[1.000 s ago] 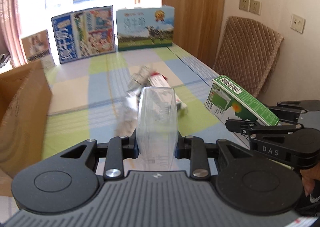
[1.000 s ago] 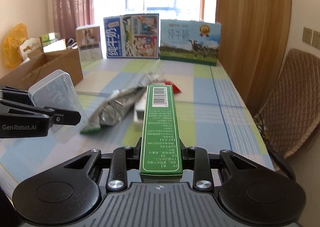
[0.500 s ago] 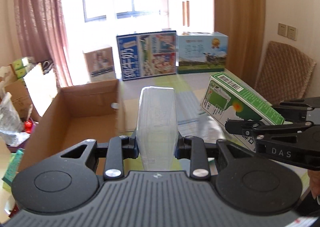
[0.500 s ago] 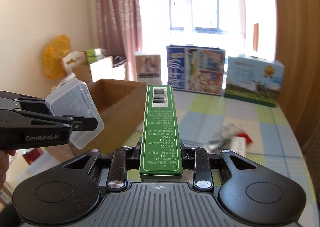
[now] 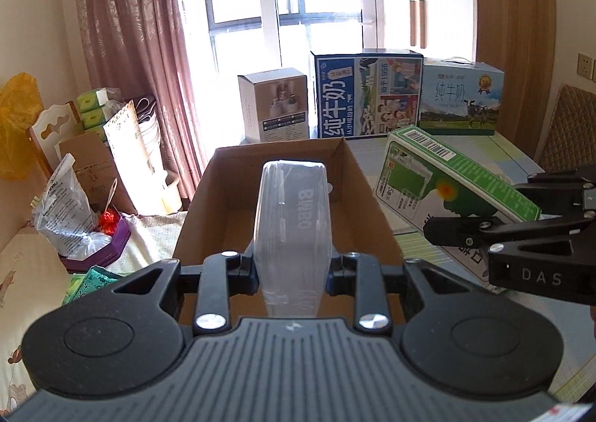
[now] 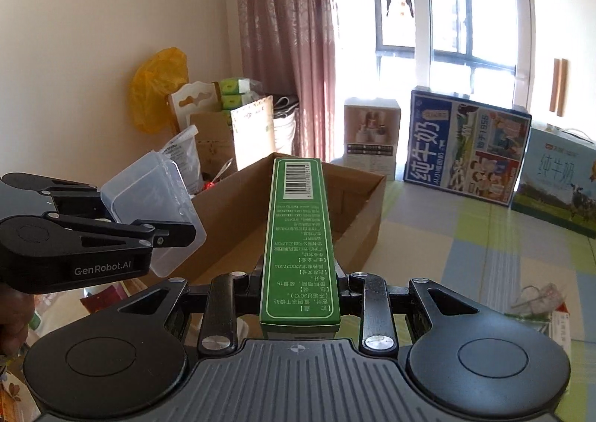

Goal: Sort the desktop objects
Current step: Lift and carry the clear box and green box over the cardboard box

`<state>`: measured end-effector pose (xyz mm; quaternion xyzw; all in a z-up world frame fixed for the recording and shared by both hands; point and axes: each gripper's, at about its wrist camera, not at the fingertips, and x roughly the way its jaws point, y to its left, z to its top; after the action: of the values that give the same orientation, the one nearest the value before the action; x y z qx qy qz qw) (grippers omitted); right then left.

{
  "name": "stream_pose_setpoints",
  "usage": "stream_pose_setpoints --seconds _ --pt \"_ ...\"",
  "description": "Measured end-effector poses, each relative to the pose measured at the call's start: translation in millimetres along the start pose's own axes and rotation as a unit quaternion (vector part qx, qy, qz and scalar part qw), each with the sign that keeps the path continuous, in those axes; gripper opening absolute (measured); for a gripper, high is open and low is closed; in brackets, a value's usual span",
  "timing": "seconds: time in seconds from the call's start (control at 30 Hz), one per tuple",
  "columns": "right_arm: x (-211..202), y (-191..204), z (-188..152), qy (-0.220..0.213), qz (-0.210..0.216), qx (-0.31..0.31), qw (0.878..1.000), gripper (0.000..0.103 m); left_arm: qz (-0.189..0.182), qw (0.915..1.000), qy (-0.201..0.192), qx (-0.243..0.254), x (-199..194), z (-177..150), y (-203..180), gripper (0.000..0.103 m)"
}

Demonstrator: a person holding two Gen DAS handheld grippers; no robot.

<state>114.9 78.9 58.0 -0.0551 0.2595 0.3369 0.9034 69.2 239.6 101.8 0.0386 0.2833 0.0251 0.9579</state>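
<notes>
My left gripper is shut on a clear plastic box and holds it above the open cardboard box. The clear box also shows in the right wrist view. My right gripper is shut on a long green carton, which points at the cardboard box. In the left wrist view the green carton hangs just right of the cardboard box, with the right gripper shut on it. The left gripper is left of the carton.
Two milk cartons and a white box stand at the table's far edge. Loose wrappers lie on the checked tablecloth at right. Bags, boxes and a chair crowd the floor left of the table.
Both grippers have swung left from the table's middle to the cardboard box, each keeping its object. The box now sits straight ahead of the left gripper.
</notes>
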Motion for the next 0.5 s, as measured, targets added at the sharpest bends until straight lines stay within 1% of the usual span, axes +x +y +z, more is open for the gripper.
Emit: stream_pose_setpoints --seconds 0.23,0.5 --pt "36.6 16.3 3.3 0.012 0.008 -0.01 1.0 0.027 0.001 0.9998 0.009 -0.019 18.3 -8.8 28.0 0.026" --pt "60.9 18.9 -1.5 0.024 0.006 -0.012 1.0 0.027 -0.005 0.9994 0.015 -0.029 38.1 -17.3 38.4 0.026"
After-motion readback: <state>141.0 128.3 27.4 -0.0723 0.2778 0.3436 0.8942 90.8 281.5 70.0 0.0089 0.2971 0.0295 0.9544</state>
